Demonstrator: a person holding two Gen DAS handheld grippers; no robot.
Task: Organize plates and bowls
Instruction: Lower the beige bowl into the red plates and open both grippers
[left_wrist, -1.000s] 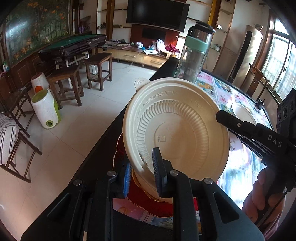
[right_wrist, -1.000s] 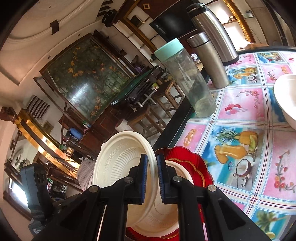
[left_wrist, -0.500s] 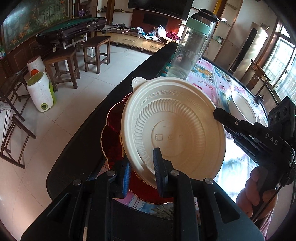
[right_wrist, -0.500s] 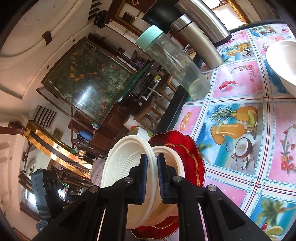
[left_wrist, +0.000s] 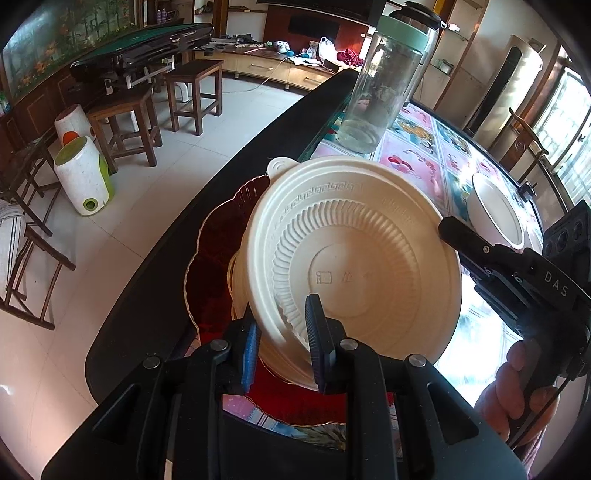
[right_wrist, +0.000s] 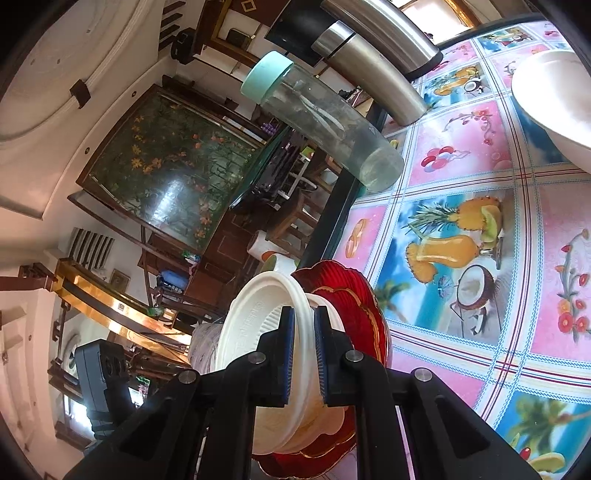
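A cream ribbed bowl (left_wrist: 351, 258) (right_wrist: 251, 317) is turned bottom-up and tilted. It hangs just over a second cream bowl (left_wrist: 238, 280) (right_wrist: 332, 417) that stands in a red gold-edged plate (left_wrist: 218, 266) (right_wrist: 354, 291) near the table's corner. My left gripper (left_wrist: 282, 347) is shut on the near rim of the upturned bowl. My right gripper (right_wrist: 303, 354) is shut on its opposite rim, and one of its fingers (left_wrist: 465, 243) reaches in from the right. Whether the two bowls touch is hidden.
A clear bottle with a mint lid (left_wrist: 384, 92) (right_wrist: 325, 122) stands behind the plate, with steel flasks (right_wrist: 373, 74) beyond it. A white bowl (left_wrist: 495, 210) (right_wrist: 554, 99) sits farther along the fruit-print tablecloth (right_wrist: 461, 240). The black table edge (left_wrist: 221, 177) drops to the floor with stools (left_wrist: 125, 122).
Both grippers have carried the upturned bowl down and closer to the bowl in the red plate. The grip on each rim is unchanged.
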